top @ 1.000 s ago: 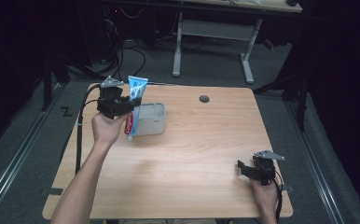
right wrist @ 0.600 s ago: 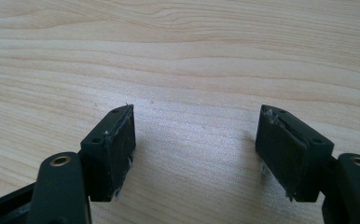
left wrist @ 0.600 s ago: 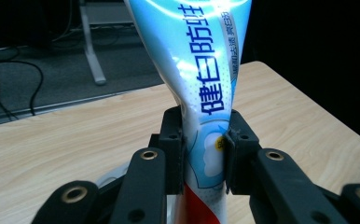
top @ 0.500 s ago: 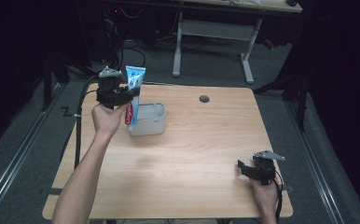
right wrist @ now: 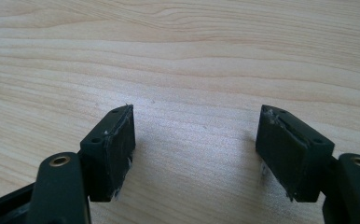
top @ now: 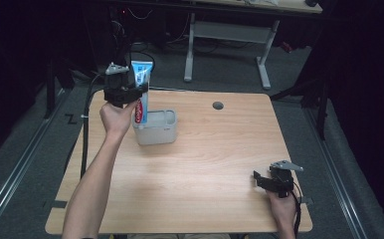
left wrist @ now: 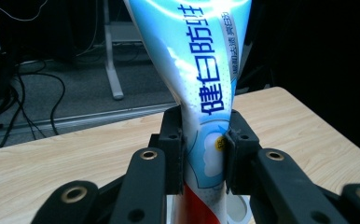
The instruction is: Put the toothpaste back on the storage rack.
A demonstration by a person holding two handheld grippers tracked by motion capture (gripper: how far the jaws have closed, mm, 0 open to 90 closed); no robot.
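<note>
A blue, white and red toothpaste tube (top: 141,92) stands upright, crimped end up, its lower end in or just above a small grey bin (top: 155,128) at the table's back left. My left gripper (top: 130,94) is shut on the tube's middle; in the left gripper view both pads press the tube (left wrist: 206,112) with my left gripper (left wrist: 205,156) around it. My right gripper (top: 259,180) rests at the front right of the table, a hand behind it. In the right gripper view my right gripper (right wrist: 194,154) stands open over bare wood, nothing between its fingers.
The wooden table (top: 205,164) has a round cable hole (top: 218,105) near its back edge. A black cable (top: 85,134) trails down the left side. Behind the table stands a desk frame (top: 230,35) on a dark floor.
My left gripper has lifted the toothpaste tube a little up and away over the grey bin. The right gripper has stayed where it was.
</note>
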